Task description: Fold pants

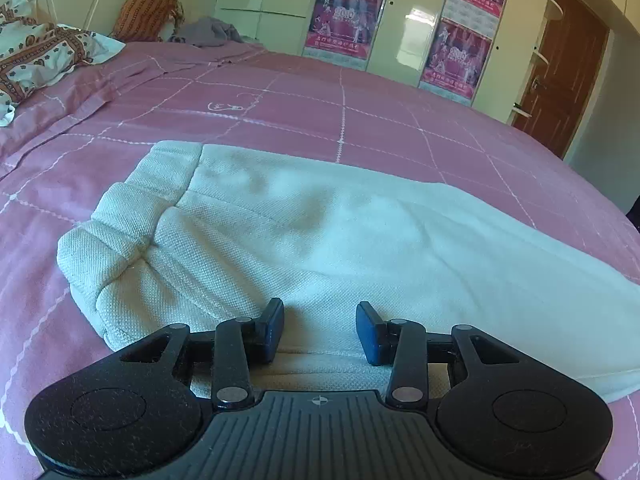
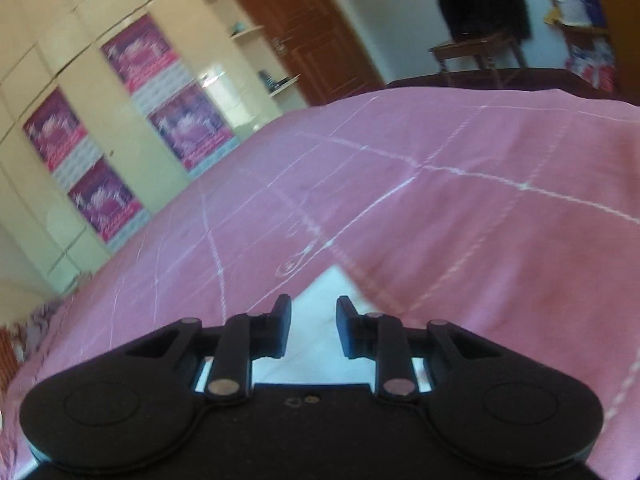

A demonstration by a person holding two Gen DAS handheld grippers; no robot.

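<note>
We see white pants (image 1: 304, 236) lying folded on a pink checked bed (image 1: 400, 120), waistband end bunched away from the wardrobe (image 1: 404, 32). Our left claw (image 1: 319, 330) hovers over the pants' near edge, jaws partly apart, gripping nothing. Our right claw (image 2: 313, 326), blurred, stands narrowly parted above a white corner of the pants, empty.

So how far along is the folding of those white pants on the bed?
Partly done, it seems. The white pants lie on the pink bedspread as one long band, legs apparently stacked, with the waistband bunched at one end. In hand: nothing. The left claw hovers open over the near edge; the right claw, in a blurred view, is open over a white corner. Left to do: probably folding the length over and smoothing.
</note>
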